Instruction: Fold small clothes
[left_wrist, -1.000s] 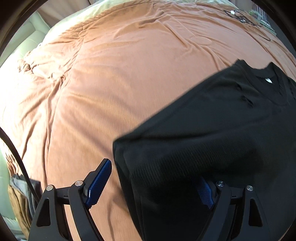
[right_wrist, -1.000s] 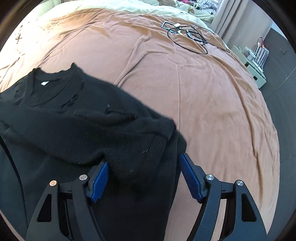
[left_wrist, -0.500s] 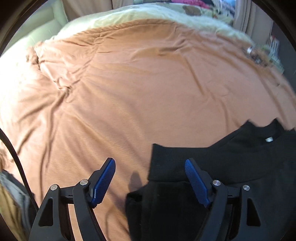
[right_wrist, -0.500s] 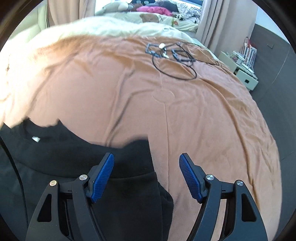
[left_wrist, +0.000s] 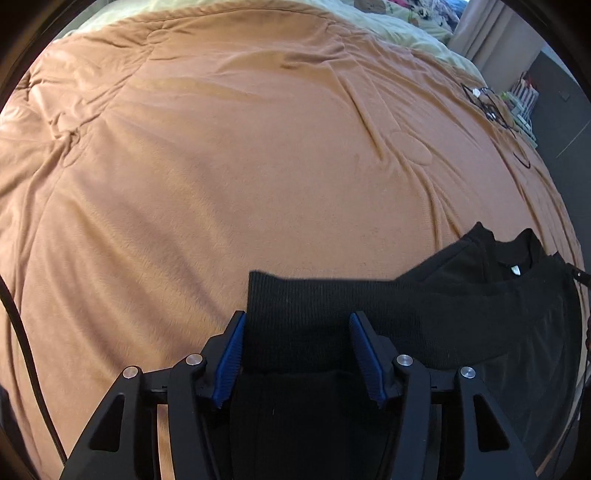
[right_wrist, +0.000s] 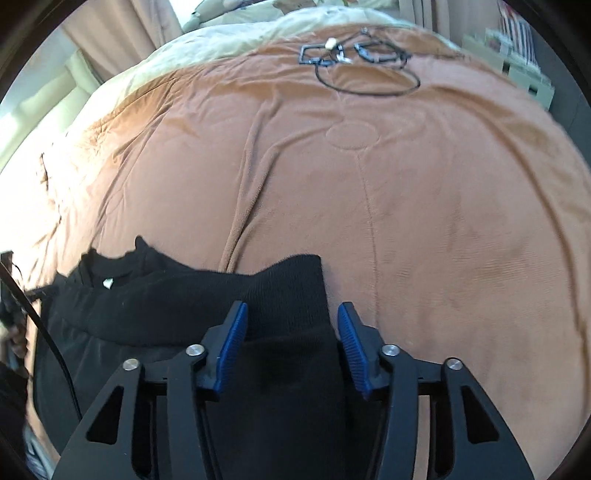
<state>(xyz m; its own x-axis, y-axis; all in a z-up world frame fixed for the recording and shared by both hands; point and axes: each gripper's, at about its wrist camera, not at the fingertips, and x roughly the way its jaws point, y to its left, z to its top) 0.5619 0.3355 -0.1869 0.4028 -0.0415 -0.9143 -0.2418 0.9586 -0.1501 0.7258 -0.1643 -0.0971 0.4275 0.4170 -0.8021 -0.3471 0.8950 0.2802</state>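
Note:
A black knit sweater lies flat on the bed, its collar and white label to the right in the left wrist view. One ribbed sleeve cuff lies between the blue pads of my left gripper, whose jaws are closing; the left pad is at the cuff's edge. In the right wrist view the sweater spreads to the left. The other cuff sits inside my right gripper, also closing, with a small gap at its right pad.
An orange-brown blanket covers the bed, with wrinkles and open room beyond the sweater. A loop of black cable with small parts lies at the far side. A pale shelf unit stands beyond the bed's right edge.
Both grippers have drawn back from over the sweater's body to the sleeve cuffs. Their jaws have narrowed around the cuffs, and the sweater now sits lower in both views.

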